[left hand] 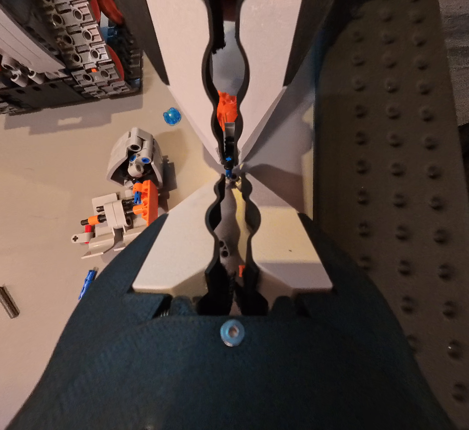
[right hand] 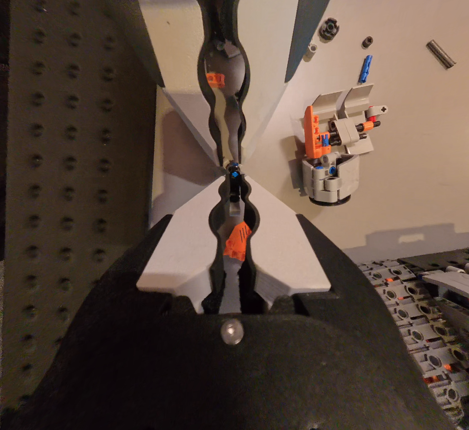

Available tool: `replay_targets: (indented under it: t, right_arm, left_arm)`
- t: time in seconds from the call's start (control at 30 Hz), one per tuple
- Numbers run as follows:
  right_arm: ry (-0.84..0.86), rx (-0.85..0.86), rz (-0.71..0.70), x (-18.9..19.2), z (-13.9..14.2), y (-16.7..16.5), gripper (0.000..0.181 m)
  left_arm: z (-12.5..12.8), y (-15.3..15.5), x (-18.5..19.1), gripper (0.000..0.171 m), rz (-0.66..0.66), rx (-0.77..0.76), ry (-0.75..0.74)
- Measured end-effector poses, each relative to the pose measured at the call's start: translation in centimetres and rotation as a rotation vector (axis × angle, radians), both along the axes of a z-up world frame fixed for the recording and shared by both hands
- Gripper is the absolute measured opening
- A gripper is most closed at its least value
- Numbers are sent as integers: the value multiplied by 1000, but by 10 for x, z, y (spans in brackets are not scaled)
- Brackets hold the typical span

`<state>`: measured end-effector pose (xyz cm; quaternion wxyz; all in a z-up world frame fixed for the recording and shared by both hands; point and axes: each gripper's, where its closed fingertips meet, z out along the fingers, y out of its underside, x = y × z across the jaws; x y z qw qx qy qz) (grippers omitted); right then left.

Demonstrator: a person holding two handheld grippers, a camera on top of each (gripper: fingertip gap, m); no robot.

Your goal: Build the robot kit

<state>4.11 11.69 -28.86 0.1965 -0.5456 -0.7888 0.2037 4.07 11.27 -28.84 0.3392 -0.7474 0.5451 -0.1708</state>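
Two grippers meet tip to tip at frame centre. In the left wrist view, the left gripper (left hand: 232,179) has its jaws nearly closed on a small grey piece (left hand: 223,250), a grey-and-orange brick assembly (left hand: 124,194) lying left on the table (left hand: 38,189). In the right wrist view, the right gripper (right hand: 234,176) pinches a black pin part (right hand: 234,187) — an orange brick (right hand: 237,242) sits behind it.

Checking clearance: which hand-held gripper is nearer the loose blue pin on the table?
Left. The blue pin lies just beside the left hand-held gripper; the right hand-held gripper meets the left one tip to tip, farther from the pin.
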Motion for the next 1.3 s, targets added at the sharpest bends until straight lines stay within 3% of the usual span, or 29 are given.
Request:
replay_targets:
  t: [0.1, 0.43, 0.67, 0.73, 0.83, 1.3]
  right_arm:
    - [45, -29, 15, -2, 9, -4, 5]
    - [207, -136, -2, -5, 40, -2, 6]
    - [185, -137, 31, -4, 36, -7, 4]
    - [121, -67, 49, -1, 26, -8, 4]
    - [34, 1, 73, 1, 9, -9, 4]
    - [-65, 117, 76, -3, -2, -6, 4]
  left_arm:
    - [3, 2, 1, 2, -10, 39, -5]
    - [26, 6, 4, 1, 8, 77, -126]
    - [22, 1, 5, 3, -13, 40, -123]
    - [11, -2, 0, 18, -12, -16, -68]
    - [-3, -4, -6, 25, -8, -68, -9]
    - [-16, -1, -6, 17, 4, -89, 42]
